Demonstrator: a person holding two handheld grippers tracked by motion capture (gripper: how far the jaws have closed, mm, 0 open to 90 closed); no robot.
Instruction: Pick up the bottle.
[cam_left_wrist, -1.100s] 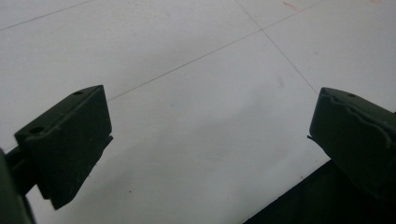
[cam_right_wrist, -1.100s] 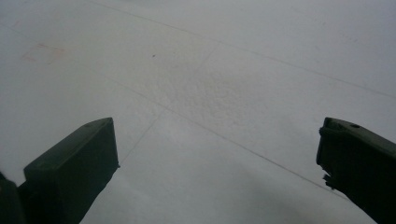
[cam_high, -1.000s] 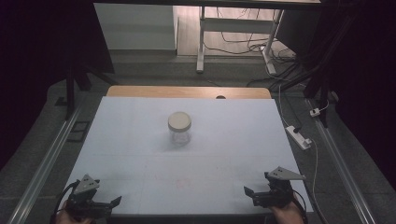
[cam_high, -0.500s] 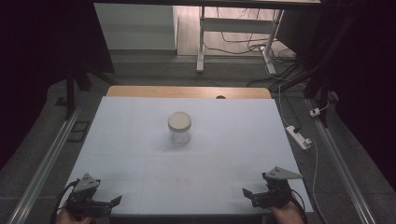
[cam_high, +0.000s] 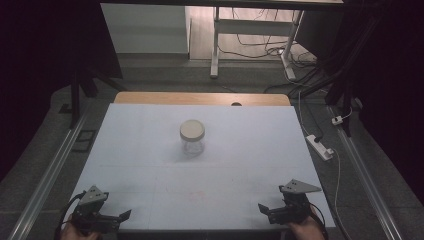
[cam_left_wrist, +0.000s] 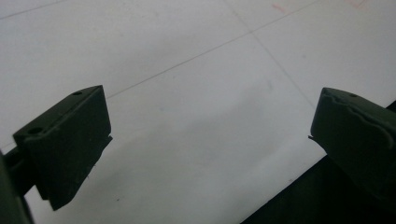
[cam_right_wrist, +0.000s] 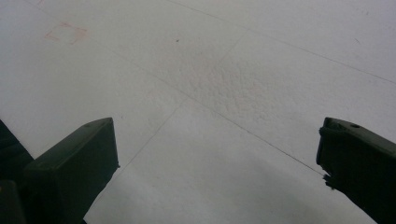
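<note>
Both tools, the left tool (cam_high: 122, 216) and the right tool (cam_high: 264, 208), sit wide open and empty at the near edge of the tabletop (cam_high: 150, 130). The lidded jar (cam_high: 192, 137) stands upright mid-tabletop, well apart from both. This looks like the start; next, a reach forward to the jar seems called for.

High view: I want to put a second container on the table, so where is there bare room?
Bare: the white table left, right and behind the jar, and the wide strip between it and the near edge. Tightest: the near corners, where the left gripper and right gripper rest, both open.
</note>
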